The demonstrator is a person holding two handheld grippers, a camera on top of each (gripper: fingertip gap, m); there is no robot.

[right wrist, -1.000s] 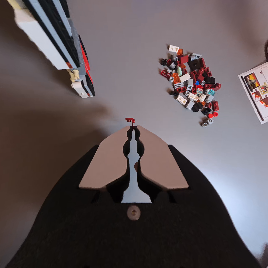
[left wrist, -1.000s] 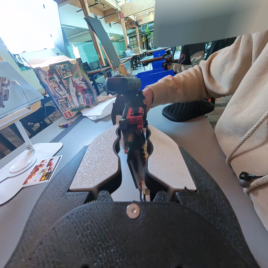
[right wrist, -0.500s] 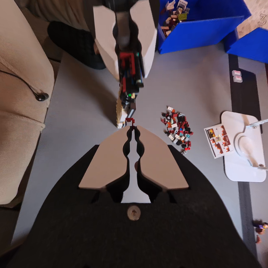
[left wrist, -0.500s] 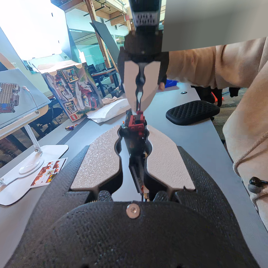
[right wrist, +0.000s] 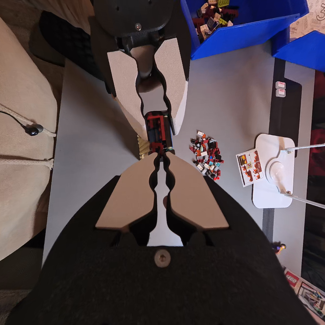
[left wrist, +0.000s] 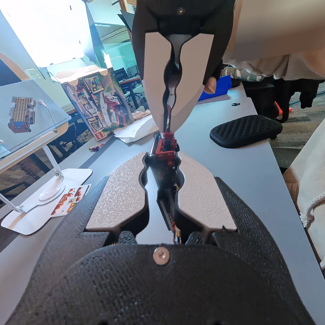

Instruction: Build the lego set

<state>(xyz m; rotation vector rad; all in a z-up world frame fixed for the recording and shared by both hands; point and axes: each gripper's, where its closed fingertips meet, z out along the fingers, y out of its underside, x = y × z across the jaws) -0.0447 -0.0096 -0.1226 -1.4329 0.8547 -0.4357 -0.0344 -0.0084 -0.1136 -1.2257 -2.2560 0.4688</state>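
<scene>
Grey desk point(right wrist: 98, 109), 2 grippers logged. My left gripper point(left wrist: 162, 156) clamps a red-and-black brick model point(left wrist: 165, 154); my right gripper point(right wrist: 161, 154), nearly closed, pinches a small red piece point(left wrist: 168, 135) against the model's top. Loose bricks point(right wrist: 207, 154) lie just right, unused.

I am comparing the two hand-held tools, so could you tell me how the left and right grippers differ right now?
The left gripper stands wide, clamped on the brick model; the right gripper is nearly shut, pinching a small red piece. In the left wrist view, the left points forward and the right points down at the model's top. Both have black bodies and pale fingers.
</scene>
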